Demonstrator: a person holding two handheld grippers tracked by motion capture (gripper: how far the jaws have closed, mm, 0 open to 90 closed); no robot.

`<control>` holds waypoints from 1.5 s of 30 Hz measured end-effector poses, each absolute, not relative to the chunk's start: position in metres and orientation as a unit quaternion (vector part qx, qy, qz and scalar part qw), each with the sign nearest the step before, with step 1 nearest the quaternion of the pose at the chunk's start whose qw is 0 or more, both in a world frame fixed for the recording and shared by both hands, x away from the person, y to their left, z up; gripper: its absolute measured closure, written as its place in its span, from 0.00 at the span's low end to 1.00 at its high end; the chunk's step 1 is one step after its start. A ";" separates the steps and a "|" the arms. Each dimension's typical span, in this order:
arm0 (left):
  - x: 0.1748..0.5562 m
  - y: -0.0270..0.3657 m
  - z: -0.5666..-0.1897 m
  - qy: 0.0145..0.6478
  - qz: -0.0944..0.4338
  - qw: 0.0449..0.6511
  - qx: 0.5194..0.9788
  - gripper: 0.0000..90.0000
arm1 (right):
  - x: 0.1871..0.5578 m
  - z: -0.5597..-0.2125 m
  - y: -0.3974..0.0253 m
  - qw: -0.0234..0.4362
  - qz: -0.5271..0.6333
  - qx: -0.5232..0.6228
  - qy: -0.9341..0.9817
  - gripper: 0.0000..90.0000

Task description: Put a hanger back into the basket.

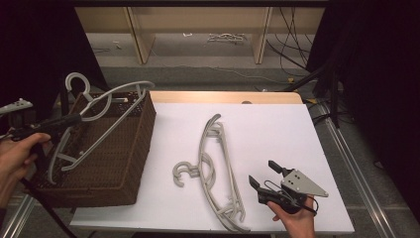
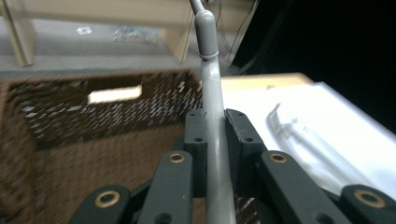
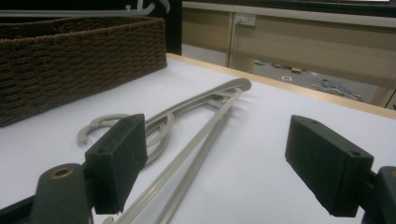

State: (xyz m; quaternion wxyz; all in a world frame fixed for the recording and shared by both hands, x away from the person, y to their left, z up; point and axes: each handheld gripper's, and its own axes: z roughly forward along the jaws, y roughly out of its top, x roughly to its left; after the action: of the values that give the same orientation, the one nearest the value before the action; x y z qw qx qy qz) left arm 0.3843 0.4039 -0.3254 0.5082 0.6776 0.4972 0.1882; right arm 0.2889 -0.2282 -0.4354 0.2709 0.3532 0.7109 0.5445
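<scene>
Your left gripper (image 1: 74, 119) is clenched on a grey hanger (image 1: 106, 116), which hangs tilted over the brown basket (image 1: 126, 163) at the table's left side. Your right gripper (image 1: 267, 176) is released, its jaws wide apart, just beside the hangers (image 1: 218, 173) lying on the white table (image 1: 277, 129).

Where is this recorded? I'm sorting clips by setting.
Probably a lab or workshop, not a home: a white-topped table boxed in by black curtains, loose cables across bare floor, and unfinished wooden frames behind.

Basket (image 1: 111, 163) left of the hangers (image 1: 218, 173) on table (image 1: 277, 134)
</scene>
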 end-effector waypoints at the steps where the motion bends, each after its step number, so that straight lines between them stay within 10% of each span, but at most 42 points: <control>1: 0.384 0.404 -0.325 0.497 0.188 0.508 0.678 0.88 | 0.289 -0.435 -0.228 0.271 0.545 0.353 0.711 0.24; 45: 0.412 0.438 -0.376 0.503 0.198 0.396 0.742 0.89 | 0.291 -0.437 -0.227 0.269 0.545 0.356 0.710 0.24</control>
State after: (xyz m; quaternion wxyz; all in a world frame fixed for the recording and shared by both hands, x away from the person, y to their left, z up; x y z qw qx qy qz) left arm 0.4124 0.4377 -0.3764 0.3961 0.7419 0.5035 0.1980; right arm 0.2905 -0.2270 -0.4374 0.2694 0.3559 0.7097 0.5451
